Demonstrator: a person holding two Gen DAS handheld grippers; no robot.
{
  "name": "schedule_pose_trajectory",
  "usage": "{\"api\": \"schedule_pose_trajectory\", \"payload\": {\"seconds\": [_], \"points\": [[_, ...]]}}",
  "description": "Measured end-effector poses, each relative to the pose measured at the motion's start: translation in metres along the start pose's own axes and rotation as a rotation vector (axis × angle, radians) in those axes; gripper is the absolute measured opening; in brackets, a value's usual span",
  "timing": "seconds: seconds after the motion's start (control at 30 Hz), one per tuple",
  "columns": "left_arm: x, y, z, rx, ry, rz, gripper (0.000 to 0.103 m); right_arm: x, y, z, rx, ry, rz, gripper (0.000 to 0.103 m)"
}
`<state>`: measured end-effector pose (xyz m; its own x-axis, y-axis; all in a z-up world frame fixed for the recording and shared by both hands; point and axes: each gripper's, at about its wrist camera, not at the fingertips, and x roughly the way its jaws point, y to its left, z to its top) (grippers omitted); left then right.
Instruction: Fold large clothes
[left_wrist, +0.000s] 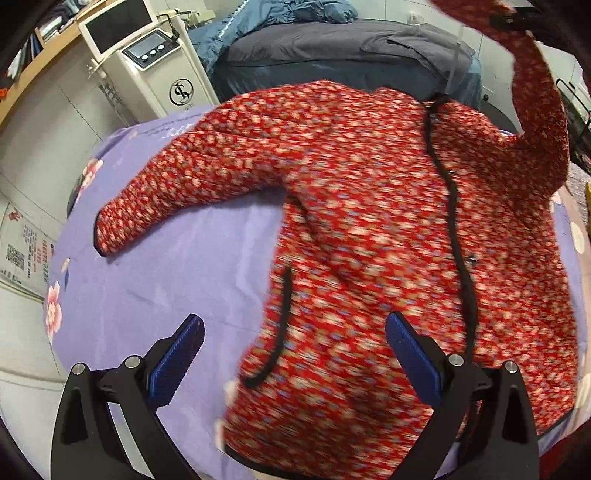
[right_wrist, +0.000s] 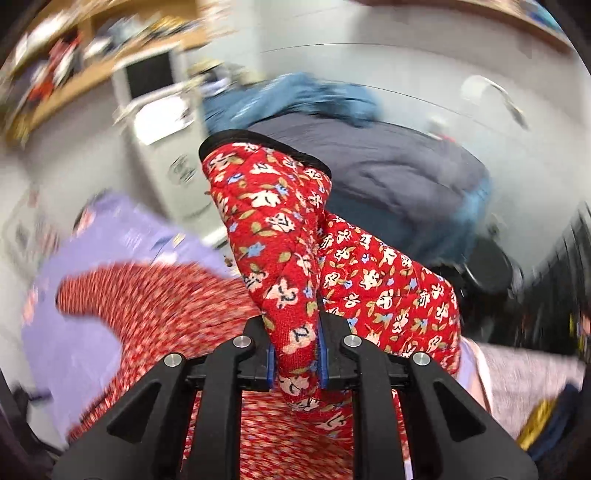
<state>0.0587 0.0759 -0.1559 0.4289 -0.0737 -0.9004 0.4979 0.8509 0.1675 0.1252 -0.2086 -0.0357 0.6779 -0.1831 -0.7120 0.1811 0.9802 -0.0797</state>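
Observation:
A red floral quilted jacket (left_wrist: 369, 206) with black trim lies front-up on a purple flowered sheet (left_wrist: 166, 277). Its left sleeve (left_wrist: 166, 192) stretches out flat to the left. Its other sleeve (left_wrist: 535, 92) is lifted up at the top right. My left gripper (left_wrist: 295, 321) is open above the jacket's lower edge, one blue pad over the sheet and one over the cloth, gripping nothing. My right gripper (right_wrist: 297, 347) is shut on the raised sleeve (right_wrist: 273, 229), whose black-edged cuff sticks up beyond the pads. The jacket's body (right_wrist: 166, 295) lies blurred below.
A white machine with a screen (left_wrist: 147, 55) stands beyond the sheet's far left edge. Behind it is a bed with dark grey bedding (left_wrist: 332, 48) and a blue quilt (left_wrist: 288, 14). A wooden shelf (right_wrist: 74, 74) runs along the wall. Grey cloth (right_wrist: 524, 376) lies to the right.

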Motion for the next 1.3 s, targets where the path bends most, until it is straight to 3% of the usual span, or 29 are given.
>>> {"api": "schedule_pose_trajectory", "payload": {"seconds": [0.17, 0.2, 0.27, 0.33, 0.47, 0.6, 0.73, 0.8, 0.93, 1.1, 1.2, 1.3], "points": [[0.020, 0.035, 0.000, -0.008, 0.035, -0.003, 0.097, 0.066, 0.113, -0.026, -0.316, 0.111, -0.085, 0.024], [0.024, 0.043, -0.001, -0.011, 0.042, 0.000, 0.097, 0.077, 0.119, -0.034, -0.338, 0.133, -0.096, 0.026], [0.032, 0.060, -0.002, -0.027, 0.056, 0.002, 0.097, 0.102, 0.134, -0.050, -0.348, 0.194, -0.105, 0.051], [0.041, 0.075, -0.002, -0.049, 0.072, 0.000, 0.097, 0.118, 0.143, -0.063, -0.322, 0.228, -0.055, 0.063], [0.060, 0.095, 0.004, -0.059, 0.096, -0.012, 0.097, 0.130, 0.164, -0.077, -0.325, 0.274, -0.005, 0.070], [0.073, 0.095, 0.025, -0.014, 0.080, -0.030, 0.097, 0.113, 0.144, -0.068, -0.161, 0.229, -0.015, 0.070], [0.075, 0.073, 0.066, 0.072, 0.000, -0.065, 0.097, 0.085, 0.072, -0.064, 0.126, 0.209, -0.092, 0.072], [0.076, 0.054, 0.089, 0.114, -0.041, -0.089, 0.097, 0.072, 0.029, -0.071, 0.273, 0.214, -0.150, 0.081], [0.077, 0.010, 0.133, 0.154, -0.091, -0.150, 0.097, 0.065, -0.036, -0.101, 0.430, 0.281, -0.249, 0.082], [0.088, -0.058, 0.180, 0.187, -0.064, -0.210, 0.097, 0.090, -0.078, -0.142, 0.496, 0.423, -0.276, 0.082], [0.103, -0.094, 0.199, 0.214, -0.031, -0.183, 0.097, 0.110, -0.083, -0.157, 0.484, 0.501, -0.270, 0.082], [0.124, -0.118, 0.210, 0.216, 0.017, -0.144, 0.097, 0.125, -0.085, -0.164, 0.467, 0.517, -0.278, 0.086]]}}
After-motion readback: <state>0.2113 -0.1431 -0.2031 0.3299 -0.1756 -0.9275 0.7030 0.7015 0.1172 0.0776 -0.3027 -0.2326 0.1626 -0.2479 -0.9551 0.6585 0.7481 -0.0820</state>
